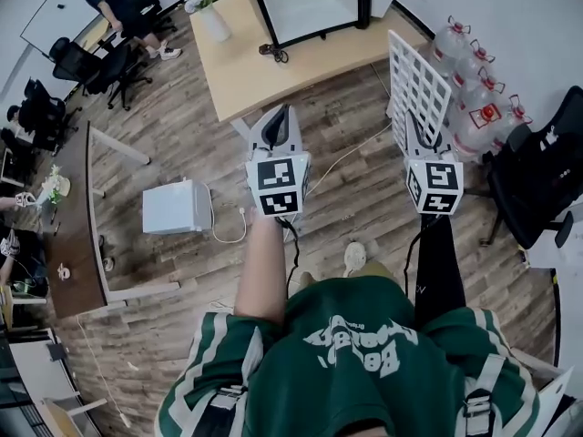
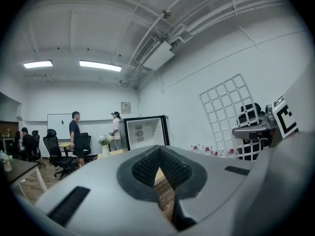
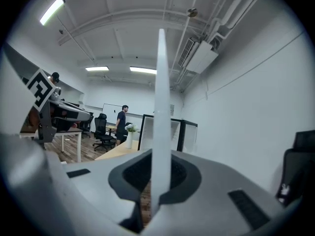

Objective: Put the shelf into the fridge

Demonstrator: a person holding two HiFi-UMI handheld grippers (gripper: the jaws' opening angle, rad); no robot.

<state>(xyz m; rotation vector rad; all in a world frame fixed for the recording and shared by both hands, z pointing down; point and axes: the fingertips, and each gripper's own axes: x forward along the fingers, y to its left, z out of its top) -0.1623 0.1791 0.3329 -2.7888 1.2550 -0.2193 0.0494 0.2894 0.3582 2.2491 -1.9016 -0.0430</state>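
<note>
Your right hand-held gripper (image 3: 160, 175) is clamped narrowly on the bottom edge of the white wire shelf (image 1: 417, 82). The shelf stands upright from the jaws, edge-on in the right gripper view and as a tilted grid in the head view. Your left hand-held gripper (image 2: 158, 167) is closed, its pads meeting at the tips with nothing between them, and it is held beside the right one, apart from the shelf. The fridge (image 1: 310, 3) stands ahead of you on the wooden counter (image 1: 273, 71). Water bottles (image 1: 475, 94) are grouped on the floor by the wall at your right.
</note>
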